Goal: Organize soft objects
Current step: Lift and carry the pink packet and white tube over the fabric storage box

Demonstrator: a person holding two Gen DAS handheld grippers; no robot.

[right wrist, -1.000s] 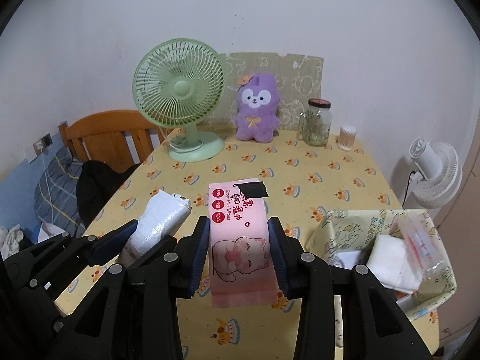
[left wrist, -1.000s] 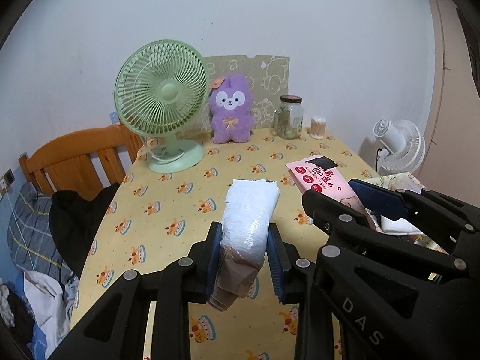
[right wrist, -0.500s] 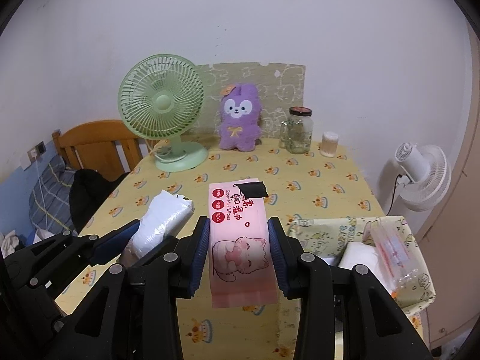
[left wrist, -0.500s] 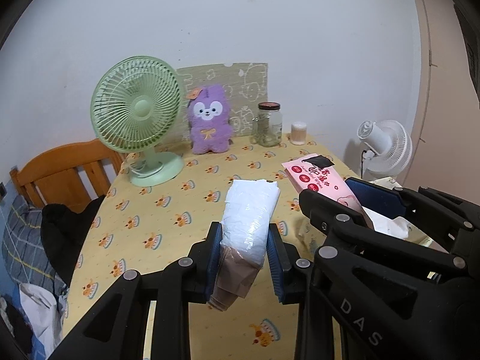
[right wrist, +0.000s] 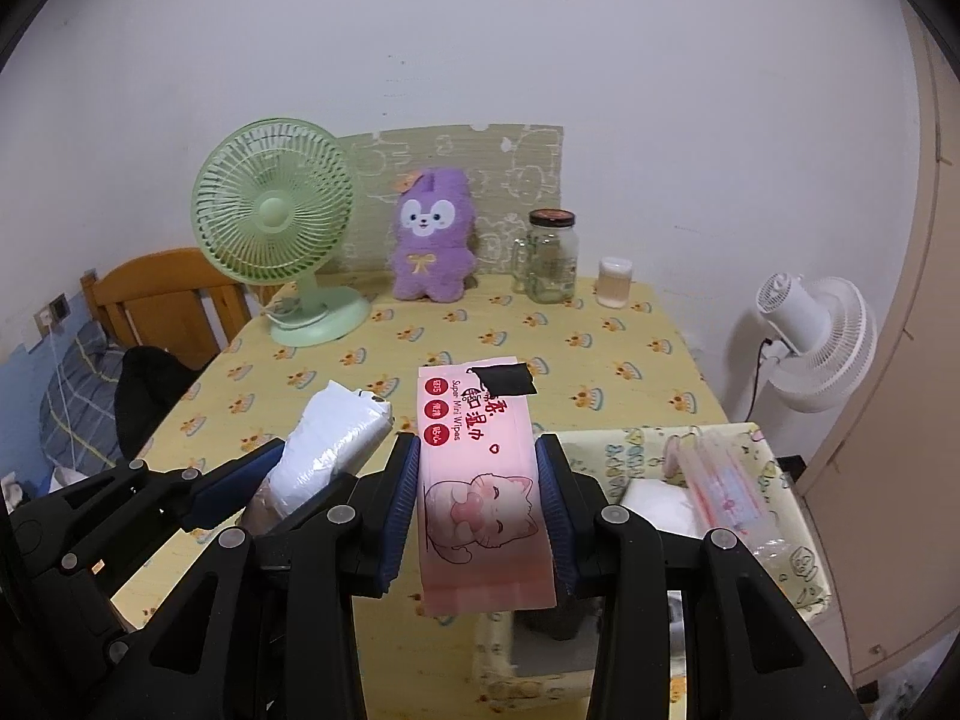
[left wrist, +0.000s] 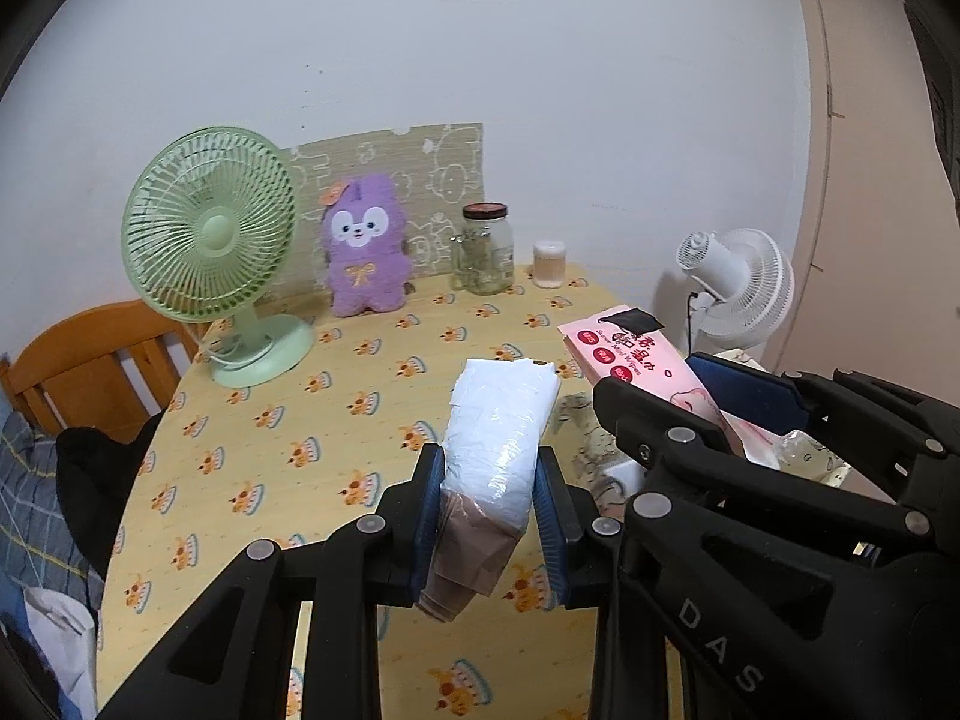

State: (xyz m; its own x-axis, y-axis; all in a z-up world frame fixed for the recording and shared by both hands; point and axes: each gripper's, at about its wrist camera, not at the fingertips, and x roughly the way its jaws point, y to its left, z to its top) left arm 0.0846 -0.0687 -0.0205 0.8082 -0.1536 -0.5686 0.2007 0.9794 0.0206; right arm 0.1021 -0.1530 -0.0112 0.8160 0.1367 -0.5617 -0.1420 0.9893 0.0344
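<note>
While both grippers are held above the near part of the table [right wrist: 612, 354], each one is clamped on a soft package. The left gripper [left wrist: 489, 516] has its two blue pads pressed against the sides of a white plastic-wrapped pack [left wrist: 501, 426], whose lower end shows a brown layer below the pads. The pack points forward and up, clear of the table surface. The right gripper [right wrist: 477, 516] has its pads closed against both long edges of a pink wet-wipes pack [right wrist: 480, 480], printed with a cartoon cat and red characters, with a black patch near its far end. This pack also sits off the table, tilted forward.

From the right wrist view, the left gripper and its white pack appear just beside the right gripper, on its left. A fabric storage box [right wrist: 798, 564] with a yellow animal print stands at the right near edge of the table, below and to the right of the wipes pack. It contains a white soft item [right wrist: 657, 504] and a clear pouch with pink print [right wrist: 726, 492].

At the far edge of the table stand a green desk fan [right wrist: 273, 222], a purple plush toy [right wrist: 433, 237], a glass jar [right wrist: 549, 261] and a small container [right wrist: 615, 282]. A white fan [right wrist: 819, 348] stands beyond the right side of the table, and a wooden chair [right wrist: 162, 294] stands at its left.
</note>
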